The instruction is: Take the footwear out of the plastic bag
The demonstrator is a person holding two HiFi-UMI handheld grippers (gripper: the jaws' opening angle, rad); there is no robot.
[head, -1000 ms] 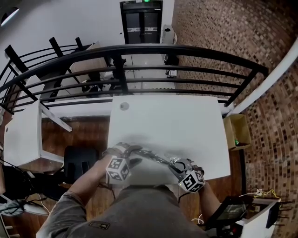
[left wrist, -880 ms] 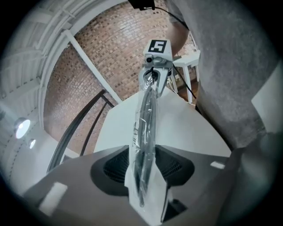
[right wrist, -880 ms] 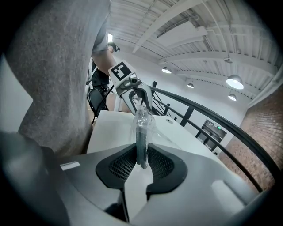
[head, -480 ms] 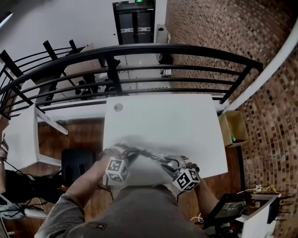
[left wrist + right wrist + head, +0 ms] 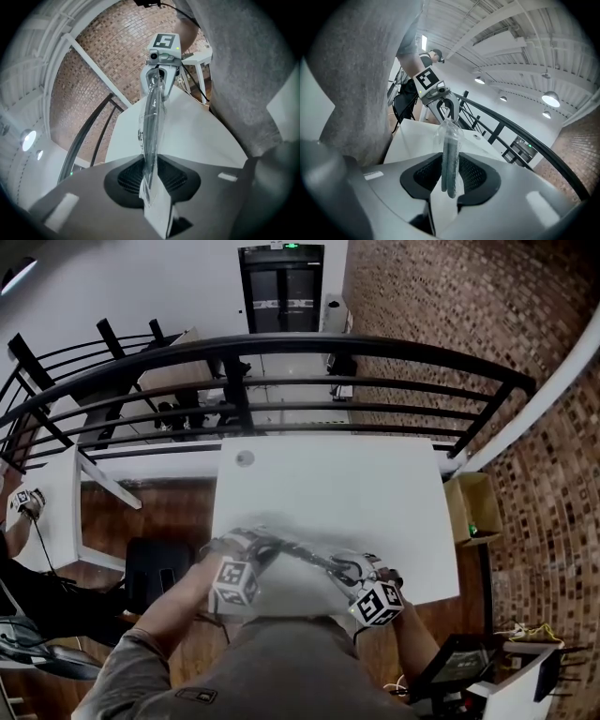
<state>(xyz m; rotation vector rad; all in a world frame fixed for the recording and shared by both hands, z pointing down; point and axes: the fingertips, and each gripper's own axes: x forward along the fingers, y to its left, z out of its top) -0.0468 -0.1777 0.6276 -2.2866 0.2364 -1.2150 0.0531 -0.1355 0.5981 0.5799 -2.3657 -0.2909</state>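
A clear plastic bag (image 5: 302,555) hangs stretched between my two grippers over the near edge of the white table (image 5: 337,484). Dark grey footwear (image 5: 451,161) shows inside it. My left gripper (image 5: 151,187) has just been closing and is now shut on the thin bag edge (image 5: 152,136). My right gripper (image 5: 450,187) has also just been closing. It pinches the bag with the grey footwear between its pads. In the head view the left gripper (image 5: 255,547) is at the bag's left end and the right gripper (image 5: 353,571) at its right end.
A black railing (image 5: 309,343) runs beyond the table's far edge. A small round disc (image 5: 245,458) lies at the table's far left corner. A cardboard box (image 5: 476,505) stands at the right, a black case (image 5: 155,568) and a white side table (image 5: 52,517) at the left.
Both grippers stay at the near table edge with the bag between them. The right one has crept slightly upward. A person's hand has come into view at the far left.
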